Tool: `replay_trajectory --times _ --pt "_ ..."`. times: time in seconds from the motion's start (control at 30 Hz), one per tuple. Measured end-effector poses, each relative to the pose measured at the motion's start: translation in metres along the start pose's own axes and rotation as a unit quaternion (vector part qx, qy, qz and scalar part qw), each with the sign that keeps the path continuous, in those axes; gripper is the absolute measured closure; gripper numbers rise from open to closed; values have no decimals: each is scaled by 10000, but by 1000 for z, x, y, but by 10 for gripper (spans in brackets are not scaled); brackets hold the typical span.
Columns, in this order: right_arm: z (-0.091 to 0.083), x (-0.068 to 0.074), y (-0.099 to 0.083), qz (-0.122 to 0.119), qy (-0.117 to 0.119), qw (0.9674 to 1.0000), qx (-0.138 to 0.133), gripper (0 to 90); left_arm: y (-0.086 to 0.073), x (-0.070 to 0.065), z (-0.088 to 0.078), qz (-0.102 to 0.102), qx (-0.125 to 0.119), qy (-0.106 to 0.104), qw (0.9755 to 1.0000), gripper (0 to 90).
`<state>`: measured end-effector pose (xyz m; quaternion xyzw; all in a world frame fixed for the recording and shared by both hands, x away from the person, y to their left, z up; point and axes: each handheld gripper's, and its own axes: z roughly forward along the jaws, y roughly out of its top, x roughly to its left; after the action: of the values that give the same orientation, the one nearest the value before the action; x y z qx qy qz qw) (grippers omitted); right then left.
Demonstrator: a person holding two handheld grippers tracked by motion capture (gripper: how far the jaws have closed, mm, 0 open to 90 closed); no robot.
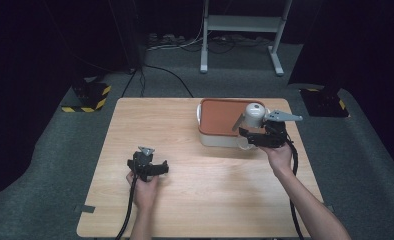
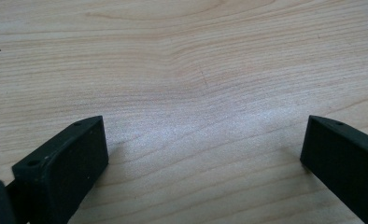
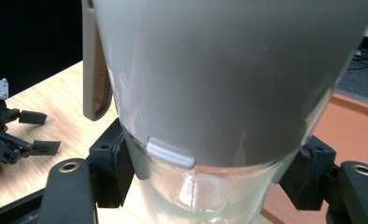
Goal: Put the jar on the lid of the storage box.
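I note my right gripper (image 3: pixel 210 182) clamped on the grey-topped glass jug (image 3: pixel 219 93) at the table's (image 1: pixel 195 200) far right edge; left gripper (image 2: pixel 205 154) released.

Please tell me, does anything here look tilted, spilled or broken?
Nothing looks spilled or broken. The white jug leans sideways over the orange-lidded box because the right gripper clamps its clear base and holds it so. The left gripper is open above bare table.

Lab-like recording space, dark curtained walls, grey carpet, hazard-taped stand bases (image 1: pixel 87 97), floor cables (image 1: pixel 185 45), lone wooden table (image 1: pixel 135 130)
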<state>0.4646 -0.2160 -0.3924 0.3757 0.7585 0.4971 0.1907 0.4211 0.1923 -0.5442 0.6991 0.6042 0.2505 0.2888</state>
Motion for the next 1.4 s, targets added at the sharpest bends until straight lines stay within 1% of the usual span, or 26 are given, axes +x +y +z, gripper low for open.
replay_trajectory --times 0.23,0.37,0.57,0.67,0.8,1.13,1.4 --pt "0 -1 7 -35 -26 10000 -12 304 0 0 0 5 -1 0 10000 7" --pt "0 -2 12 -13 -6 10000 -24 304 0 0 0 5 0 0 10000 7" --pt "2 -5 16 5 -52 10000 -20 304 0 0 0 5 0 -1 10000 7" --pt "4 -7 18 68 -80 9999 4 304 0 0 0 4 -1 0 10000 7" --pt "6 -8 20 79 -113 9999 7 304 0 0 0 6 -1 -1 10000 7" --pt "11 -11 29 32 -233 9997 19 304 0 0 0 6 -3 -3 10000 7" --pt "16 -11 35 22 -280 9996 -7 304 0 0 0 6 -2 -3 10000 7"
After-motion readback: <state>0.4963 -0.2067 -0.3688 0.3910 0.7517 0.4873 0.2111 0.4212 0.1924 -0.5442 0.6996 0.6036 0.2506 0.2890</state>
